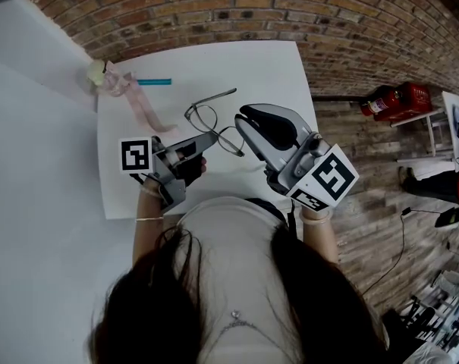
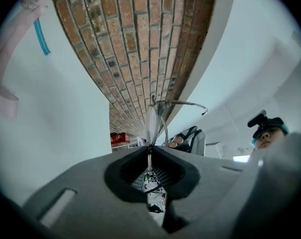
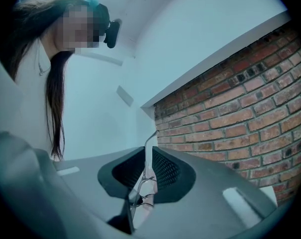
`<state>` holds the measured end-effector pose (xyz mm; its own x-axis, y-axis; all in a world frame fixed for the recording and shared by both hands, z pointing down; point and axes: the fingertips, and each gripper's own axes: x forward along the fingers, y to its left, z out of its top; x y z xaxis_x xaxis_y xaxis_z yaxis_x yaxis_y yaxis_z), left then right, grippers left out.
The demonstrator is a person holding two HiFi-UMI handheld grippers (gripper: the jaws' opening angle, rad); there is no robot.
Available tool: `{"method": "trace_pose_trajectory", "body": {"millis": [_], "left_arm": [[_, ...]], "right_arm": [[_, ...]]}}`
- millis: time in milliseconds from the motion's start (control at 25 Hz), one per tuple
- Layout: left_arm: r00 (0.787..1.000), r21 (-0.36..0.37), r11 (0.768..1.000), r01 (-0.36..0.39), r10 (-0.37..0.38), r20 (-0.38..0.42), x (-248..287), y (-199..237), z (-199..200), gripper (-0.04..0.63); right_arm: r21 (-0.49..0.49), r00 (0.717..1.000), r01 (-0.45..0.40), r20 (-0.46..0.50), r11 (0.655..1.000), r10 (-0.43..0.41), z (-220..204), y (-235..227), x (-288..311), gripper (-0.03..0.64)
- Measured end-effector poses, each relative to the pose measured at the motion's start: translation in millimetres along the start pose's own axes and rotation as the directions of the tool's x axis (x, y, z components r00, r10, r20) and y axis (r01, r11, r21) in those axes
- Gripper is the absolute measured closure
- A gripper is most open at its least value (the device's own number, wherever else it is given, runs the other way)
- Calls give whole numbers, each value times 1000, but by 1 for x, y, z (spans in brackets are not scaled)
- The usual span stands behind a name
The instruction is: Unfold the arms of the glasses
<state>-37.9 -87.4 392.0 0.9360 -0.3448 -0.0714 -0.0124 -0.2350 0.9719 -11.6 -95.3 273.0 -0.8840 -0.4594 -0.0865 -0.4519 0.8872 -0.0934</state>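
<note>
At the far left corner of the white table [image 1: 263, 70] a pink ribbon [image 1: 142, 106] trails toward the near side, with a teal stick [image 1: 154, 82] just right of its far end. Nearer the person, the left gripper [image 1: 209, 140] reaches in from the left, and the left gripper view shows its jaws pressed together on a thin metal part of the glasses [image 1: 202, 117], with a lens standing edge-on just beyond the tips. The wire-framed glasses are held above the middle of the table between the two grippers. One arm [image 1: 216, 96] is swung out, pointing toward the far right. From the right, the right gripper [image 1: 246, 123] meets the frame, and its own view shows its jaws closed on a slim wire piece of the glasses that rises past the tips. Well to the right, a red fire extinguisher [image 1: 386, 101] lies on the wooden floor near the brick wall [image 1: 214, 10].
</note>
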Motion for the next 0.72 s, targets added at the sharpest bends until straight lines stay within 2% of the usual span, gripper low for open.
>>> {"method": "trace_pose_trajectory", "body": {"millis": [720], "left_arm": [[998,44,997,-60,60,3,2,2,1,574]], "right_arm": [[-6,984,-38,-173,999,37,-45,12,15,557]]}}
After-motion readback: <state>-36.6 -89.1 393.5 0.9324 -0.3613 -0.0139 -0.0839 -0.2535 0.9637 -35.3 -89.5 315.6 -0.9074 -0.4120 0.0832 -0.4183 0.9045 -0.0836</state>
